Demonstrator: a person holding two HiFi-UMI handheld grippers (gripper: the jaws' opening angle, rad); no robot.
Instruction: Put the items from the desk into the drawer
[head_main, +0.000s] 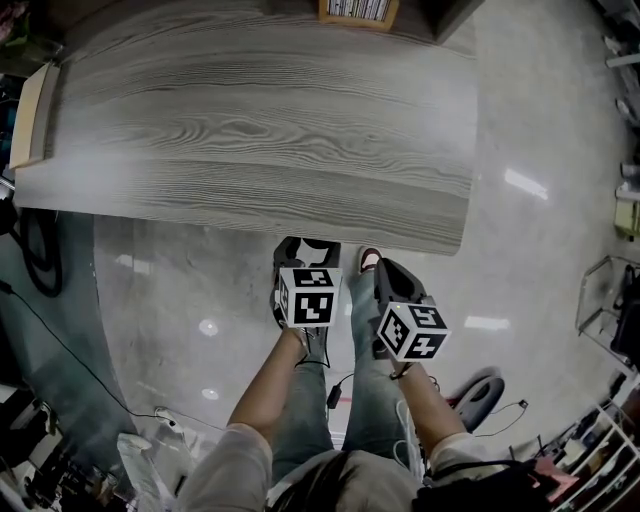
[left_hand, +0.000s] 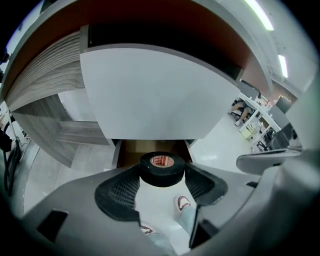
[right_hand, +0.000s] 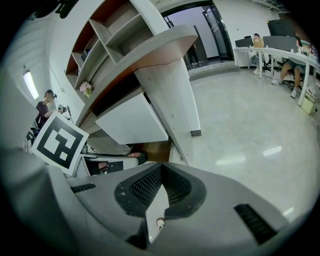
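A black tape roll (left_hand: 161, 161) with a red-printed core sits between the jaws of my left gripper (left_hand: 161, 176), which is shut on it. Just beyond it the open drawer (left_hand: 150, 148) shows its brown inside under a white panel (left_hand: 150, 95). My right gripper (right_hand: 161, 169) is shut with nothing in it, and past it I see the drawer (right_hand: 159, 150) and the tape roll (right_hand: 131, 157). In the head view the left gripper (head_main: 305, 248) and right gripper (head_main: 387, 270) hang just below the front edge of the grey wood-grain desk (head_main: 260, 130), which hides the drawer.
A box (head_main: 358, 10) stands at the desk's far edge and a pale board (head_main: 30, 112) at its left end. Shelves (right_hand: 107, 30) rise above the desk. My shoes and legs (head_main: 320, 400) stand on the glossy floor. People sit at tables (right_hand: 290, 60) far right.
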